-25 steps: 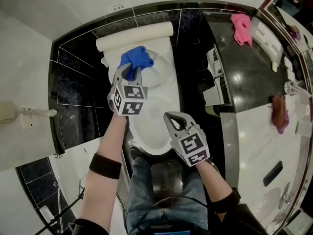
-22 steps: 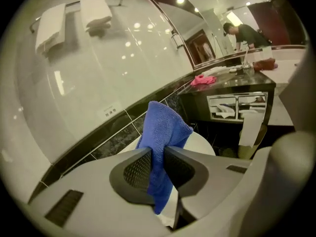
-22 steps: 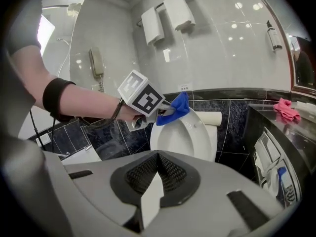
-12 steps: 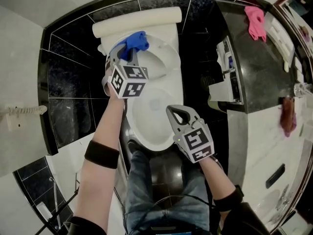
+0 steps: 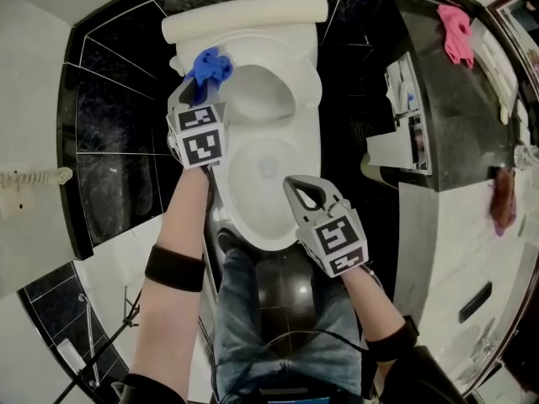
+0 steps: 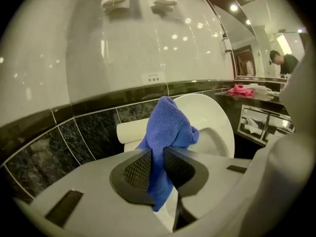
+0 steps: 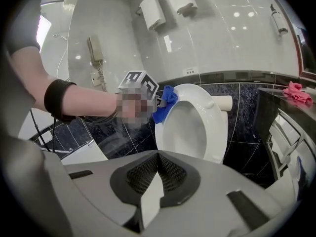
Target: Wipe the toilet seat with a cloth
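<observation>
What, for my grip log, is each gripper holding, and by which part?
Left gripper: cloth, pinched near its lower end. Right gripper: shut, nothing held.

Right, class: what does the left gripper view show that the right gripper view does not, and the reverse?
Only the left gripper view: the left claw clamped on the blue cloth, seen close. Only the right gripper view: the shut, empty right claw, a wall phone and the banded forearm. Both: the toilet, the blue cloth and a pink cloth.

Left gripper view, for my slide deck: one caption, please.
Left gripper clamps a blue cloth, held up before the white toilet.
</observation>
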Action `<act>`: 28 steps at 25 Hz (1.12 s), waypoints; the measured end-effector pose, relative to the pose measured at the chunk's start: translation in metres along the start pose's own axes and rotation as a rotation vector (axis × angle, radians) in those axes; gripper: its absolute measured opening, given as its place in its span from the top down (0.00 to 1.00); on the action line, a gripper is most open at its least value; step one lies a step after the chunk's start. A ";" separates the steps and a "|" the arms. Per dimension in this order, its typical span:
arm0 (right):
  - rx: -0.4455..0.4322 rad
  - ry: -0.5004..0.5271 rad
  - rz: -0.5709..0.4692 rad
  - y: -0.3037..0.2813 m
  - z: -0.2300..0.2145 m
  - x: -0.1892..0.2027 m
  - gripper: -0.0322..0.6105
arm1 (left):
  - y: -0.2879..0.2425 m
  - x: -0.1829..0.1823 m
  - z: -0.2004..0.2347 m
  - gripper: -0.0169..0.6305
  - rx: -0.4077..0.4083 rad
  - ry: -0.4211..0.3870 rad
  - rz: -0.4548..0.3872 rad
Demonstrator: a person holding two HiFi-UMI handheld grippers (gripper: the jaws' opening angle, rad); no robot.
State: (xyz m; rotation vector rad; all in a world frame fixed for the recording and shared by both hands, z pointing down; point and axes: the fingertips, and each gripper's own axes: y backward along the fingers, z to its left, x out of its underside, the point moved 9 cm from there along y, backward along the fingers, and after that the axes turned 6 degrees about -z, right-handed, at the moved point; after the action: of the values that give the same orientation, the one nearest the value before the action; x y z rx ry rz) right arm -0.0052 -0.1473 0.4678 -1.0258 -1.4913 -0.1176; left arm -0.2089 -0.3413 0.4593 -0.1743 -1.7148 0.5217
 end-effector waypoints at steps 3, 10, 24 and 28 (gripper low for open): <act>-0.005 0.001 0.005 -0.005 0.002 0.010 0.92 | 0.003 0.018 0.009 0.86 -0.029 0.034 0.000; -0.015 -0.010 0.030 -0.017 0.002 0.039 0.92 | -0.004 0.094 0.030 0.86 -0.058 0.166 0.094; -0.025 -0.033 0.053 -0.049 -0.004 0.102 0.92 | -0.023 0.195 0.029 0.87 -0.065 0.237 0.137; -0.022 -0.032 0.047 -0.055 -0.009 0.120 0.92 | -0.028 0.211 0.023 0.87 -0.072 0.251 0.089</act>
State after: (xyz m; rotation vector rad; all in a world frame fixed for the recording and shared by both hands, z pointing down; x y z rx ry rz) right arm -0.0153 -0.1237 0.5981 -1.0845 -1.4962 -0.0847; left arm -0.2716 -0.2882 0.6574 -0.3538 -1.4861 0.4823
